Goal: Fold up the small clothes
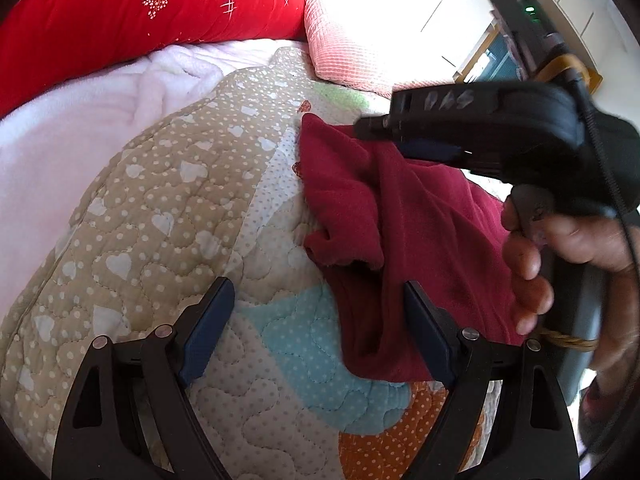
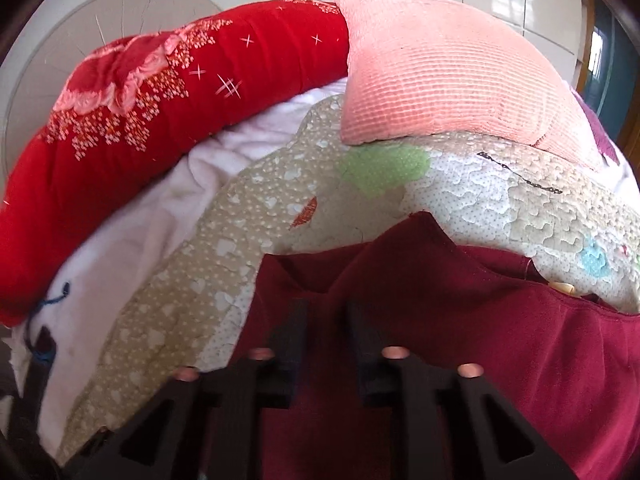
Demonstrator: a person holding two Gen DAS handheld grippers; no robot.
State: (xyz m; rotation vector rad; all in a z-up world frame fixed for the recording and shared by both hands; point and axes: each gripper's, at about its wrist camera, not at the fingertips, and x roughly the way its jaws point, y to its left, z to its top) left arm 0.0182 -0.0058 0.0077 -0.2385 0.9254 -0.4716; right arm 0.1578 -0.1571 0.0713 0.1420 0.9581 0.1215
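Note:
A dark red garment (image 1: 412, 248) lies rumpled on a patchwork quilt (image 1: 168, 200), partly folded over itself. My left gripper (image 1: 320, 320) is open and empty, its fingers apart just above the quilt at the garment's left edge. My right gripper (image 1: 368, 128) reaches in from the right above the garment, held by a hand. In the right wrist view the garment (image 2: 460, 320) fills the lower right, and the right gripper (image 2: 326, 320) has its fingers a narrow gap apart with red cloth between and under them; a grip is not certain.
A red flowered bolster (image 2: 168, 112) and a pink ribbed pillow (image 2: 440, 72) lie at the far side of the bed. A white fleece blanket (image 1: 80, 128) lies left of the quilt. A dark case (image 1: 576, 340) stands at the right.

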